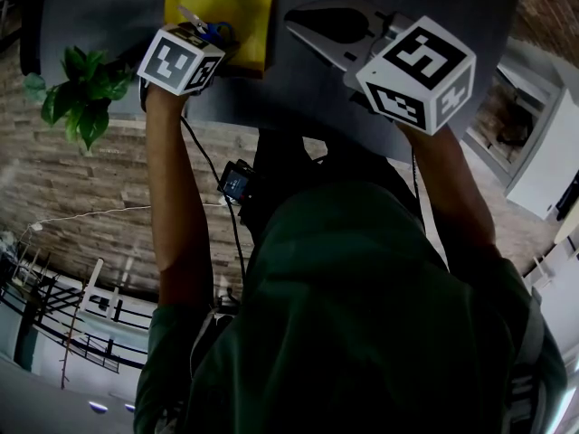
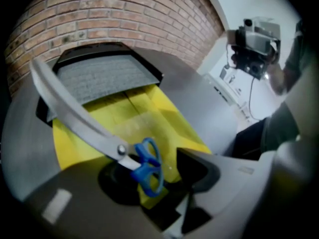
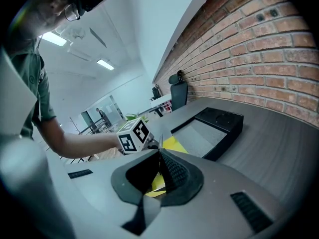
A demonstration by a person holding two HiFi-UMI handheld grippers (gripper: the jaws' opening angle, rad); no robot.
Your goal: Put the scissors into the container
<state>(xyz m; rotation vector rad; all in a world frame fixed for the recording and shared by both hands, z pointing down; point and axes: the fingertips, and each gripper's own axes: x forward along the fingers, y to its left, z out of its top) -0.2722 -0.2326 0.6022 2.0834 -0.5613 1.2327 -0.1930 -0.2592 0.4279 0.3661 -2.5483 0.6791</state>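
Note:
The scissors (image 2: 145, 164) have blue handles and a long silver blade that points up and left over the black box. In the left gripper view their handles lie between the jaws of my left gripper (image 2: 159, 172), close to the left pad, with a clear gap to the right pad, so the jaws stand wide open. Under them is a flat yellow tray (image 2: 149, 114). Behind it stands a shallow black box (image 2: 107, 71) with a grey inside. The head view shows the scissors (image 1: 213, 31) over the yellow tray (image 1: 237, 16). My right gripper (image 3: 159, 153) hangs shut and empty to the right.
The grey table (image 1: 271, 98) ends just in front of the person. A green plant (image 1: 81, 93) sits off its left edge. A camera on a stand (image 2: 254, 39) is at the far right. A black chair (image 3: 178, 91) stands by the brick wall.

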